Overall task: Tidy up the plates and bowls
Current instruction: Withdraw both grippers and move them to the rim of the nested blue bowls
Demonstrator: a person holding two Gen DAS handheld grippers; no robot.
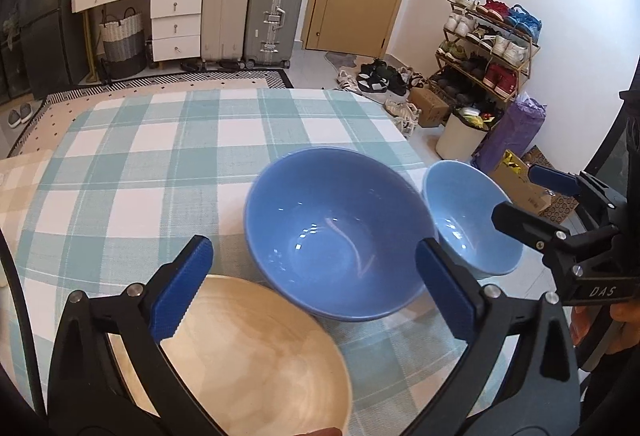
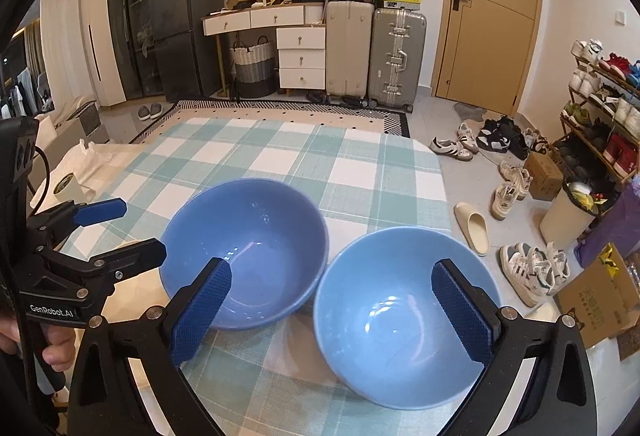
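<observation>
A large darker blue bowl [image 1: 336, 232] [image 2: 244, 252] stands upright on the checked tablecloth [image 1: 160, 155] [image 2: 280, 155]. A lighter blue bowl [image 1: 468, 220] [image 2: 400, 316] sits just to its right, close to the table's right edge. A pale wooden plate [image 1: 256, 356] lies in front of the big bowl, at the near left. My left gripper [image 1: 312, 276] [image 2: 128, 232] hangs open above the wooden plate and the big bowl's near rim, holding nothing. My right gripper [image 2: 332, 288] [image 1: 524, 195] is open over the lighter bowl, with nothing pressed between its pads.
A roll of tape [image 2: 66, 185] lies on a white cloth left of the table. On the floor to the right are shoes [image 2: 532, 272], a slipper [image 2: 474, 226], a white bin [image 2: 568, 215] and cardboard boxes [image 2: 600, 300]. Suitcases [image 2: 396, 55] and drawers stand at the far wall.
</observation>
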